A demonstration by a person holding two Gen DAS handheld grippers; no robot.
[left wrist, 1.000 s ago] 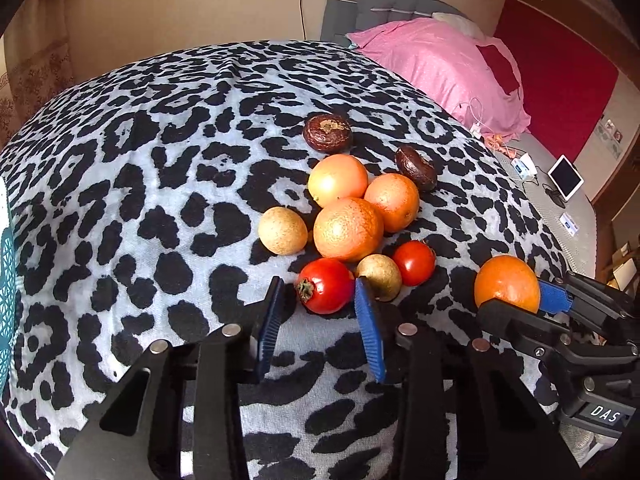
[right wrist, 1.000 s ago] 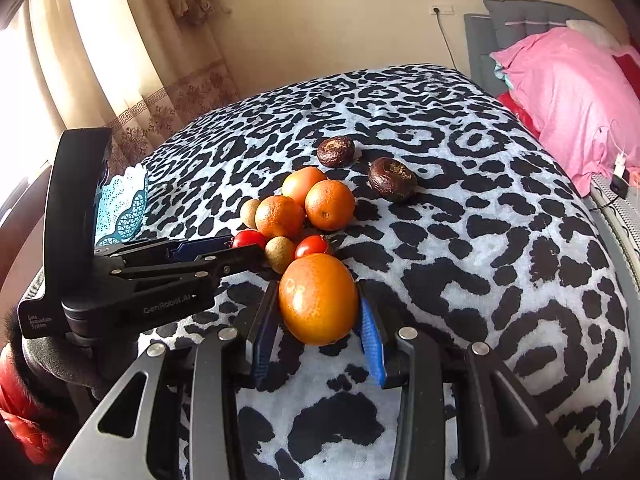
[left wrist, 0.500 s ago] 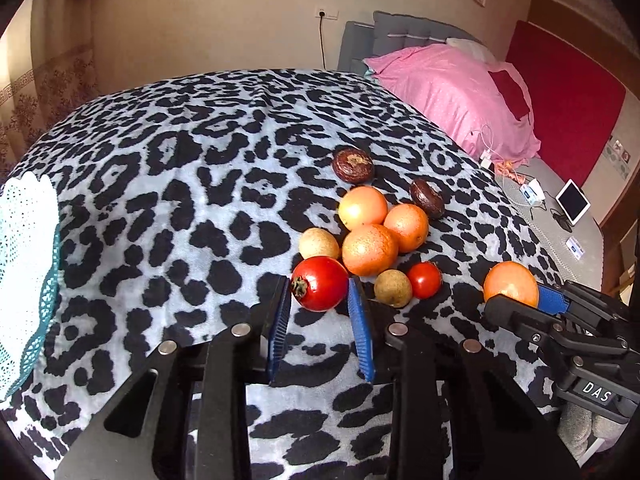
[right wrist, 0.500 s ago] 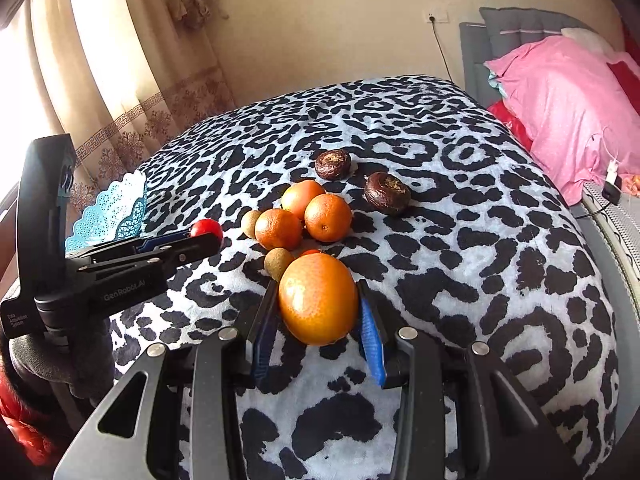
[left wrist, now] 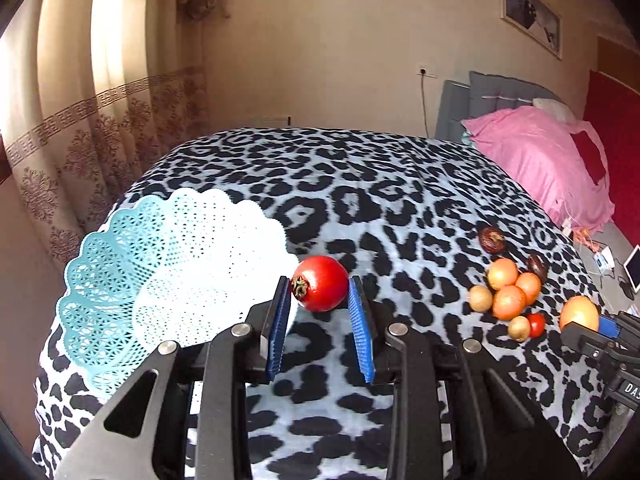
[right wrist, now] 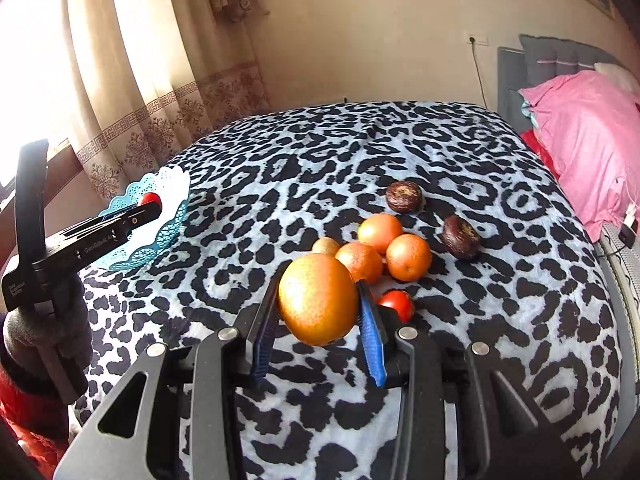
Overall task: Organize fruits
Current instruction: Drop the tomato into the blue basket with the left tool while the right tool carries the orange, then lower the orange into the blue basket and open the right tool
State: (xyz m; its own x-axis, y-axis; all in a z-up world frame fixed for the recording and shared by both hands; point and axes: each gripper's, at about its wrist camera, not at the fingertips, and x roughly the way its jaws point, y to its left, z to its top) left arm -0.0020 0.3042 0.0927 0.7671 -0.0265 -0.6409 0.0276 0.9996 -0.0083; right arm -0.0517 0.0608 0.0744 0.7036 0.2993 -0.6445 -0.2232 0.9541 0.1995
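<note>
Left hand-held gripper was clamped on a red tomato, blue pads on both sides of it, calyx facing left. It was held above the bed, just beside the near-right rim of the teal lace-pattern fruit basket; from the right wrist view the tomato sat in front of the basket's bowl, so I couldn't tell if it was actually over it. Basket sat at the left edge of the leopard-print blanket.

Right hand-held gripper was gripping a large orange between its blue pads, lifted off the blanket, close to the fruit pile.

Pile on the blanket, right wrist view:
- three oranges touching each other in a cluster
- small brown kiwi-like fruit just behind the held orange, partly hidden
- second small tomato right beside the right pad
- two dark wrinkled passion fruits, apart from the cluster, one behind and one to the right

Left wrist view also showed a second brown fruit next to the small tomato.

Pink pillow at the head of the bed, well apart from the fruit.
</note>
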